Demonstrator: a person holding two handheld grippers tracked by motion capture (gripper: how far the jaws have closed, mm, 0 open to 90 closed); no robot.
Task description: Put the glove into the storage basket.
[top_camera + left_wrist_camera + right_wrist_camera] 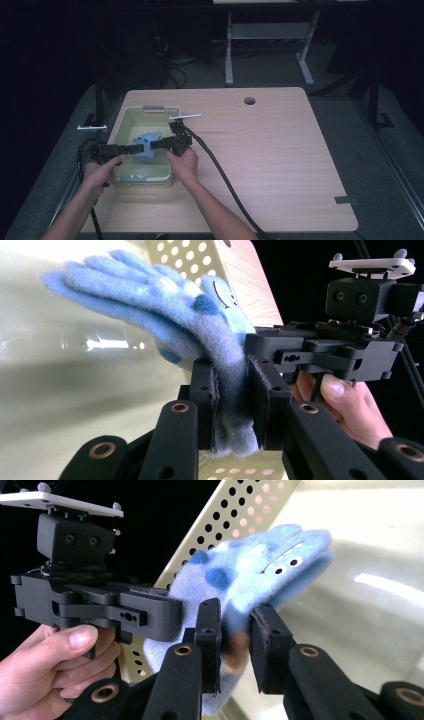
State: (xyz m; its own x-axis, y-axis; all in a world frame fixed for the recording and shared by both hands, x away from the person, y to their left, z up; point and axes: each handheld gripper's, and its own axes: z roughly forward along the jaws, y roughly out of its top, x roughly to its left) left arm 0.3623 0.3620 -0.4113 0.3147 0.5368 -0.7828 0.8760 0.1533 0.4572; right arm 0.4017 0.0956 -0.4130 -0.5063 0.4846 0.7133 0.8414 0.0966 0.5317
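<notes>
- I have the blue fleece glove point(147, 144) lifted above the pale perforated basket point(123, 123), held between both tools.
- My left gripper point(232, 405) is clamped tight on the glove's cuff end.
- My right gripper point(235, 645) has the glove between its jaws, but they stand slightly apart; I judge that grip is being let go.
- Picking up looks done; what remains, I'd guess, is carrying the glove off or setting it down.
- The basket sits at the left of a light wooden desk point(280, 150), otherwise bare, in a dark room with another table's legs point(229, 50) behind.
</notes>
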